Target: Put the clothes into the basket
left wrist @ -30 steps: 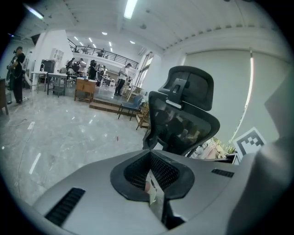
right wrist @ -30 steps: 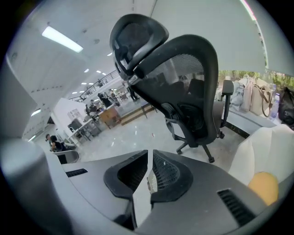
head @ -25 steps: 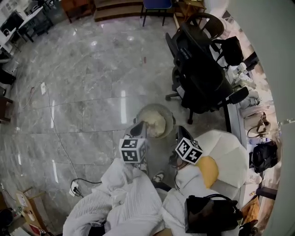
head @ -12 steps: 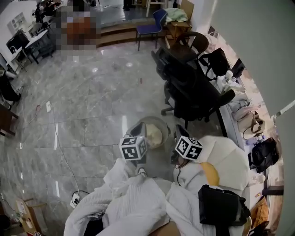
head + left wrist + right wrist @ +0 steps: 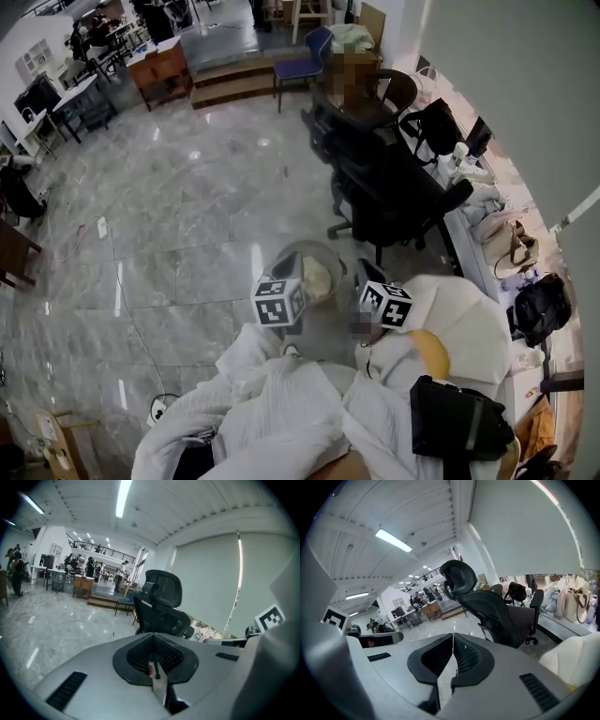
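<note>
A round grey basket (image 5: pixel 333 251) stands on the marble floor with cream clothes (image 5: pixel 317 277) inside it. My left gripper (image 5: pixel 284 266) hovers over the basket's near left rim. In the left gripper view it (image 5: pixel 153 637) is shut, with nothing between the pads. My right gripper (image 5: pixel 367 274) hangs just right of the basket. Its jaws (image 5: pixel 453 635) are closing and meet along a thin seam, with nothing in them. A heap of white clothes (image 5: pixel 281 412) lies below both grippers at the bottom of the head view.
A black office chair (image 5: pixel 380 183) stands just behind the basket, in front of a long desk with bags (image 5: pixel 506 246). A white padded seat (image 5: pixel 464 323) with a yellow item (image 5: pixel 429 352) and a black bag (image 5: pixel 459 427) are at the right. A cable and power strip (image 5: pixel 161 405) lie at the left.
Both grippers have risen a little above the basket and the white heap. The head view has tilted up and now shows more of the far room.
</note>
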Demonstrator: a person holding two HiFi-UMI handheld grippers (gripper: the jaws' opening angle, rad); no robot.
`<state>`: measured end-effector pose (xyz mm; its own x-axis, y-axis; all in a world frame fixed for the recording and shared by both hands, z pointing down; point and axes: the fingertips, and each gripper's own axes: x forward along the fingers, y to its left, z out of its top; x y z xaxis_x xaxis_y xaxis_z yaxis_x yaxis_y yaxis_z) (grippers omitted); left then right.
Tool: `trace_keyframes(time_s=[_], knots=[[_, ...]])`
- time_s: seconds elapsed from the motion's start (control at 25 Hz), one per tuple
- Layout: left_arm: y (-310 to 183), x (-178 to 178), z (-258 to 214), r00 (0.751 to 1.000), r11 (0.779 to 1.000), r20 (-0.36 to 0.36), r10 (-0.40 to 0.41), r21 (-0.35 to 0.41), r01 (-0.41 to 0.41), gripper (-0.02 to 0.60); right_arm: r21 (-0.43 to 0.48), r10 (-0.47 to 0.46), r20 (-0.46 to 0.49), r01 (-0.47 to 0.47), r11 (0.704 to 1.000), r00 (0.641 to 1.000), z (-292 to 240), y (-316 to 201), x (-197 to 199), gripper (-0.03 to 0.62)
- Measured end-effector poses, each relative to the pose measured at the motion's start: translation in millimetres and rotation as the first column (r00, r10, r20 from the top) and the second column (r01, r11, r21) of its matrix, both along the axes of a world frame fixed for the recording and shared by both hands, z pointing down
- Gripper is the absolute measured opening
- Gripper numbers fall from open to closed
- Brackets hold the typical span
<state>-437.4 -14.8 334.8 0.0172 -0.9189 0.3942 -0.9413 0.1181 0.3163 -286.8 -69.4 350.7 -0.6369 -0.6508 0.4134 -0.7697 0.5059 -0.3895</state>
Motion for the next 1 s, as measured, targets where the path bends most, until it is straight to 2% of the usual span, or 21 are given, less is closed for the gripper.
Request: trace_keyframes(time_s=[1.0], knots=[[8,18,-4,0.999,0.999,0.014,0.043,-0.012,-0.043,0.006,0.014,0.015,-0.034,-0.015,1.0,0.999,4,12,11,0.025]])
